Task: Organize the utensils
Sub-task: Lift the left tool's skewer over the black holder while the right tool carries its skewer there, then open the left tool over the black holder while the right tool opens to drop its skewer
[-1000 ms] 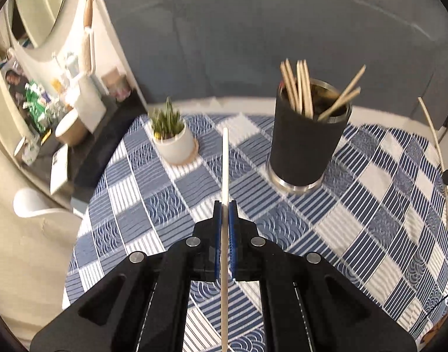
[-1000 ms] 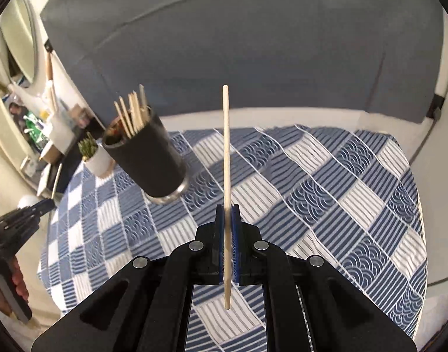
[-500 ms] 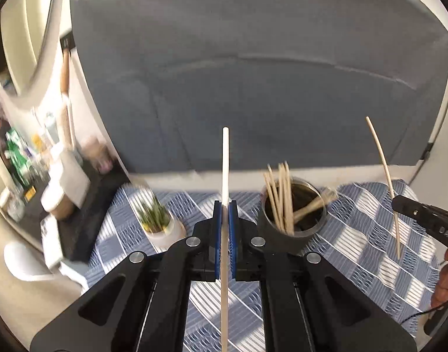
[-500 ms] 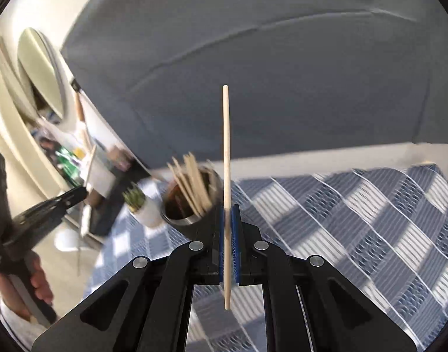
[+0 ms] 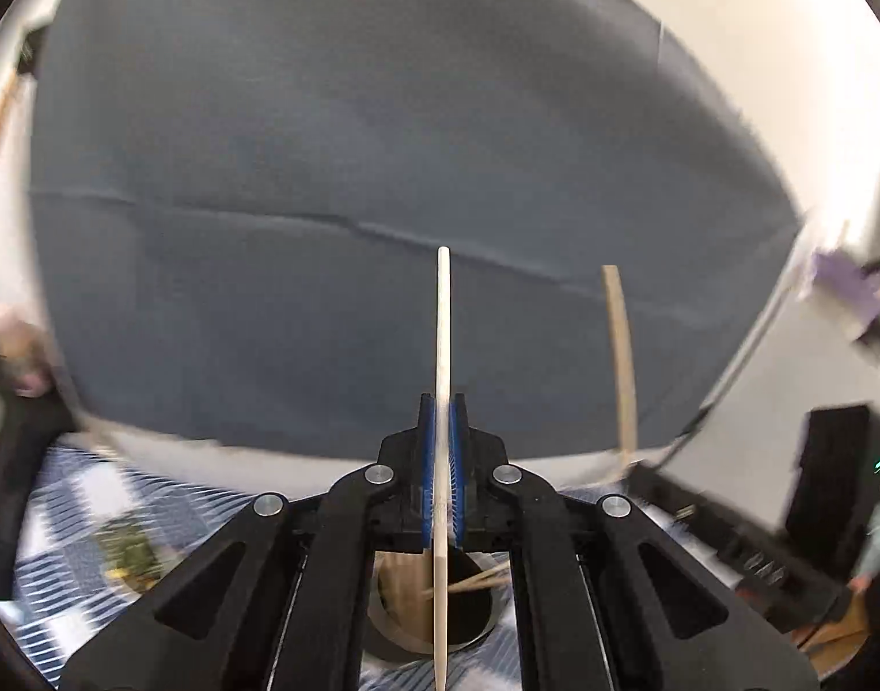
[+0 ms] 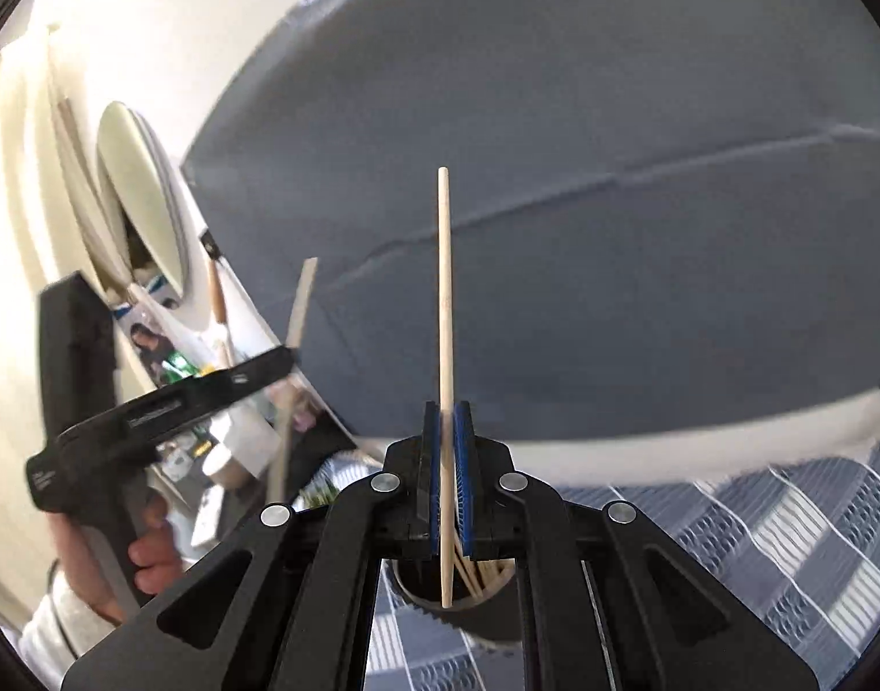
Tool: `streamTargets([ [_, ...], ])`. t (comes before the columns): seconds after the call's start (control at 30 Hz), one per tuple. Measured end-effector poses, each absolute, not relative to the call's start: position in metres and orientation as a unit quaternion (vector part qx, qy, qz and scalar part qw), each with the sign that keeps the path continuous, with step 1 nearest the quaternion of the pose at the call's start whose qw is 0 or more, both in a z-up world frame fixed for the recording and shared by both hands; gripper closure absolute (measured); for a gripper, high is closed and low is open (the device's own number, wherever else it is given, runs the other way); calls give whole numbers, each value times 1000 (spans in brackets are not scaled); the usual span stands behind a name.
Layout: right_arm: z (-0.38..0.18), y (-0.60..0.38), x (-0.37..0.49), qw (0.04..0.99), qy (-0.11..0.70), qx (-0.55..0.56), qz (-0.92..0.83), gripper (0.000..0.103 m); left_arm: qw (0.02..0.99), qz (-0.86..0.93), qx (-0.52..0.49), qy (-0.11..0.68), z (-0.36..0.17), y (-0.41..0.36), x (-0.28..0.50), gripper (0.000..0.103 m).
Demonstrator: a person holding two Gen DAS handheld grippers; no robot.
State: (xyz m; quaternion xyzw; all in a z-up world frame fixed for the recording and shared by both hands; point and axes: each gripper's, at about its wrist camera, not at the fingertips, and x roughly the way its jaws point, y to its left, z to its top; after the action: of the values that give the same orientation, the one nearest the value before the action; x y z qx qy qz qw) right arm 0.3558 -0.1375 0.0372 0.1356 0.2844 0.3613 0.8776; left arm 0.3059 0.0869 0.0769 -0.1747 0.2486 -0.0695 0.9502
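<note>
My left gripper (image 5: pixel 443 409) is shut on a pale wooden chopstick (image 5: pixel 443 322) that stands upright between its blue pads. Below it, seen between the gripper's arms, is the dark round holder (image 5: pixel 428 616) with several chopsticks inside. My right gripper (image 6: pixel 447 414) is shut on a second chopstick (image 6: pixel 444 288), also upright, its lower tip hanging over the holder (image 6: pixel 469 604). In the right wrist view the left gripper (image 6: pixel 284 357) shows at the left with its chopstick (image 6: pixel 299 311), held by a hand (image 6: pixel 146 553). The right one's chopstick (image 5: pixel 621 357) appears in the left wrist view.
The table wears a blue and white patterned cloth (image 6: pixel 785 547). A small potted plant (image 5: pixel 123 553) stands blurred at the left of the holder. A large grey backdrop (image 5: pixel 353 173) fills the far side. A cluttered shelf with a mirror (image 6: pixel 140 201) lies at the left.
Both grippers have risen and tipped upward while closing in over the holder, each keeping its chopstick. The holder has slid from mid-view to beneath the fingers in both views.
</note>
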Motion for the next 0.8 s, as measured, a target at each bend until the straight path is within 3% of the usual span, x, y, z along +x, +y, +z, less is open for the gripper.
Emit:
streamTargets([
  [0.23,14,-104,360,891,266,134,344,98,962,-109,-139,208,50,73,327,98],
  [0.53,-42,-76,357,897,288,114,316,98,956,-100,-115,251,-14,79,342,98],
  [0.8,-63,-77,345,901,279,125,309,95,960,-83,-100,247,-20,102,322,94],
])
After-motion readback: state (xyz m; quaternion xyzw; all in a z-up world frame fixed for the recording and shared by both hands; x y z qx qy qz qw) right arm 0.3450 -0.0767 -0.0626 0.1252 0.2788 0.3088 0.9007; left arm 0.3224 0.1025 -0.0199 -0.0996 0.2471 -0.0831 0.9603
